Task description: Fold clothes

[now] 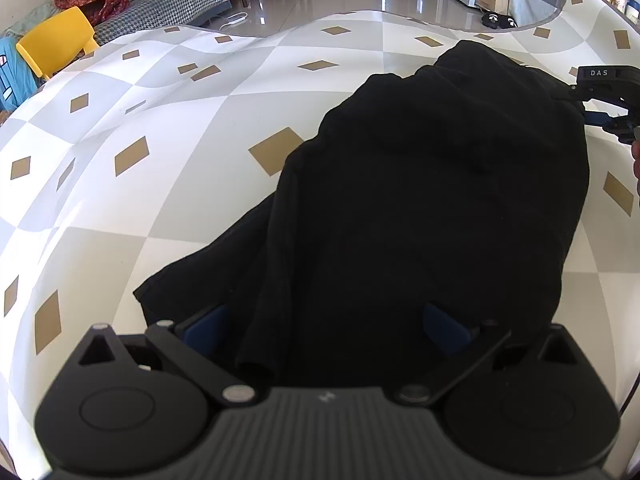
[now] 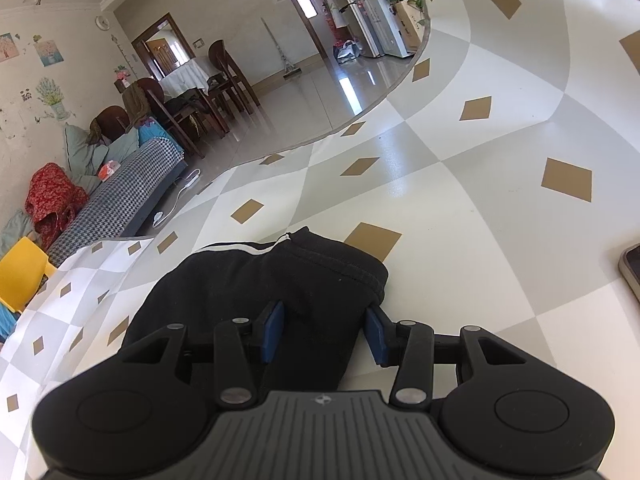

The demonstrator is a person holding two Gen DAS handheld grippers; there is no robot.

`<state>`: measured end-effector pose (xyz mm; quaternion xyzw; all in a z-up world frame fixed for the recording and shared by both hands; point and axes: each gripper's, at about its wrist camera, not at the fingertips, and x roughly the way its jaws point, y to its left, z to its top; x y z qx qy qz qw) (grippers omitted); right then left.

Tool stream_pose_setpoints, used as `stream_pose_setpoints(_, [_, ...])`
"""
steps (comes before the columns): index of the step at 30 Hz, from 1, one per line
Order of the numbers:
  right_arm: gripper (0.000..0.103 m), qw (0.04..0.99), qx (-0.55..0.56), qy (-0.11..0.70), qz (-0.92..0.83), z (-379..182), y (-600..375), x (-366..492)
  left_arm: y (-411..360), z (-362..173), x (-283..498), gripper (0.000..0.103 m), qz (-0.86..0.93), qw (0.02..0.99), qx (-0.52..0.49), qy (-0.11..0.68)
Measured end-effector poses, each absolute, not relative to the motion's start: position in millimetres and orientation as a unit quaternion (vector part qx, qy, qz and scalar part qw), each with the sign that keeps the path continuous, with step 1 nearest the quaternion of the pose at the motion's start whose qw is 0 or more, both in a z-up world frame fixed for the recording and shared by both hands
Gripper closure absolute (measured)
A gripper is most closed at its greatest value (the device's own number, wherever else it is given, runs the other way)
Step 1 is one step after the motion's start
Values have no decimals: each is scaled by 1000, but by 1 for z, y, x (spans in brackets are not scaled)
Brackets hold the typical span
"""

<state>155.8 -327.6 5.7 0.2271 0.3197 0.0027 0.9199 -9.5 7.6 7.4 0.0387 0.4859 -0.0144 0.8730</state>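
A black garment (image 1: 420, 200) lies bunched on the bench (image 1: 160, 200), which is covered with a cloth of white and grey checks and tan diamonds. The near end of the garment is draped up over the left tongs (image 1: 324, 332): the cloth fills the whole gap between the two blue pads (image 1: 444, 328), which stand wide apart, and whether they press on it cannot be told. At the garment's far right edge the right tongs (image 1: 608, 100) reach in from the side. In the right wrist view the right tongs (image 2: 326, 330) stand about half open, a fold of the garment (image 2: 280, 280) lying between the blue pads (image 2: 272, 330); the left pad touches the cloth, the right pad sits just beside the garment's hemmed edge, and no clamping shows. A white stripe runs along the garment's far edge. Beyond the garment, past the bench's far edge, stand a yellow chair (image 1: 56, 44) and a houndstooth-covered sofa (image 2: 120, 200).
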Motion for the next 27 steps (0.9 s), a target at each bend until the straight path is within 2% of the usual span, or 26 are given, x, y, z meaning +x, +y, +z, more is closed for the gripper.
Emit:
stream_pose_setpoints(5, [58, 919, 241, 313, 1, 5, -332, 158, 7, 6, -10, 0, -14, 873, 36, 486])
stream_pose_setpoints(10, [58, 928, 202, 313, 0, 5, -322, 158, 8, 6, -10, 0, -15, 873, 33, 486])
stream_pose_setpoints(11, [61, 931, 188, 314, -1, 5, -319, 158, 8, 7, -10, 0, -15, 874, 33, 485])
stream_pose_setpoints(12, [71, 933, 168, 318, 1, 5, -314, 158, 8, 7, -11, 0, -15, 874, 33, 485])
stream_pose_setpoints(14, [81, 937, 125, 325, 1, 6, -305, 159, 7, 7, -11, 0, -14, 874, 34, 485])
stream_pose_setpoints(18, [93, 941, 70, 331, -7, 5, -297, 156, 7, 7, -12, 0, -14, 874, 35, 485])
stream_pose_setpoints(27, [95, 938, 27, 342, -49, 8, -302, 147, 5, 9, -14, 0, -18, 873, 46, 485])
